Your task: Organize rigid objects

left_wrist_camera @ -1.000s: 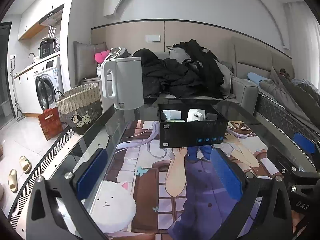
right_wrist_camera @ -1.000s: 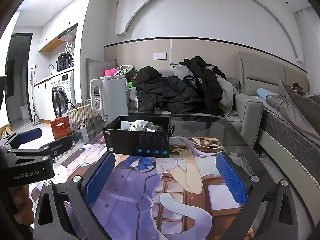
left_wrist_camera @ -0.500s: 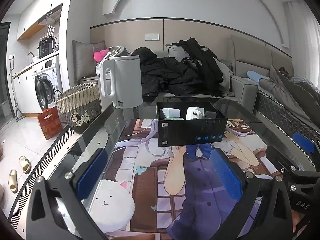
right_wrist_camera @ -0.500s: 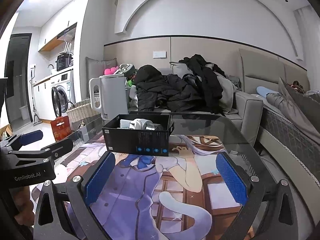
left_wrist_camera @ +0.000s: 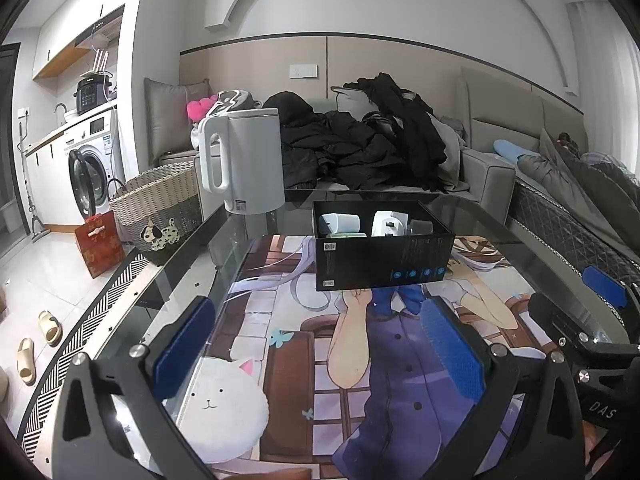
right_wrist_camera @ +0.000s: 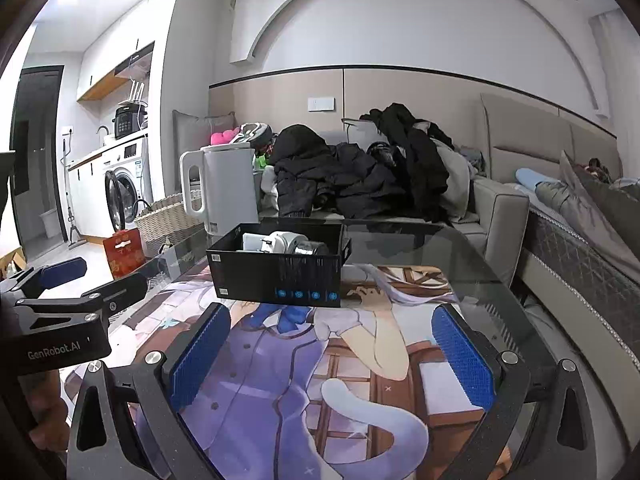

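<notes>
A black open box (left_wrist_camera: 380,254) stands on the printed mat on the glass table (left_wrist_camera: 224,232); it also shows in the right wrist view (right_wrist_camera: 280,270). Inside lie a white rounded device (left_wrist_camera: 340,224), a white plug adapter (left_wrist_camera: 390,222) and a dark grey item (left_wrist_camera: 422,226). My left gripper (left_wrist_camera: 318,344) is open and empty, hovering above the mat short of the box. My right gripper (right_wrist_camera: 328,356) is open and empty, also short of the box. The left gripper shows at the left of the right wrist view (right_wrist_camera: 64,292).
A white electric kettle (left_wrist_camera: 242,160) stands at the table's far left corner, behind the box. A wicker basket (left_wrist_camera: 160,200) and red bag (left_wrist_camera: 100,242) sit on the floor left. A sofa with dark clothes (left_wrist_camera: 360,152) lies beyond the table.
Both grippers have drawn back and risen slightly from the box; the box looks a little farther. Both stay open and empty.
</notes>
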A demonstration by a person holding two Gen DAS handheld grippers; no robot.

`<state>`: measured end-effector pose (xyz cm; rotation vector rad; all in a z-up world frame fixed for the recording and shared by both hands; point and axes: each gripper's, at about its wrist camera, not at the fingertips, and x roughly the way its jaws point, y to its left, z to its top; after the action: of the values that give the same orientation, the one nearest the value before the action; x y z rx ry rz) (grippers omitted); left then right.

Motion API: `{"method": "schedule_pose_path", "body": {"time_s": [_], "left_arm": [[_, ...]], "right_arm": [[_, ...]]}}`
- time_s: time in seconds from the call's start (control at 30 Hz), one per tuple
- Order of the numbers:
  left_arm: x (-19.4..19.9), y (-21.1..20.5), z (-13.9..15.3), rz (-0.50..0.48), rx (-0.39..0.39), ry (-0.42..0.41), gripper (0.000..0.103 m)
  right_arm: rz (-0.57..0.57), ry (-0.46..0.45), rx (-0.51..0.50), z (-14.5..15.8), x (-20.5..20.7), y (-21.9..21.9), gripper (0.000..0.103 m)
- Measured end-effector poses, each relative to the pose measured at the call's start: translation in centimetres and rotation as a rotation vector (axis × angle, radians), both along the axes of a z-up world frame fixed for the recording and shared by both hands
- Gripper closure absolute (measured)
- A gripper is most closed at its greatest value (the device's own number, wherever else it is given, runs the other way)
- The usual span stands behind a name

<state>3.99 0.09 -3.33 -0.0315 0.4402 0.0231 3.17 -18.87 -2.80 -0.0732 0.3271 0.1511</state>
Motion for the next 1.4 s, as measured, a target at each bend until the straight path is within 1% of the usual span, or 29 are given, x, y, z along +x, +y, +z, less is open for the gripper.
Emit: {"method": "schedule_pose_path", "body": {"time_s": [0.63, 1.4], "left_arm": [[-0.10, -0.05, -0.17, 0.006, 0.000, 0.002, 0.000], [0.11, -0.35, -0.17, 0.011, -0.005, 0.026, 0.000]], "right_arm": [[0.003, 0.005, 0.001, 0.03, 0.06, -0.03, 0.000], [0.004, 0.014, 0.001, -0.18, 0.24, 0.08, 0.000]]}}
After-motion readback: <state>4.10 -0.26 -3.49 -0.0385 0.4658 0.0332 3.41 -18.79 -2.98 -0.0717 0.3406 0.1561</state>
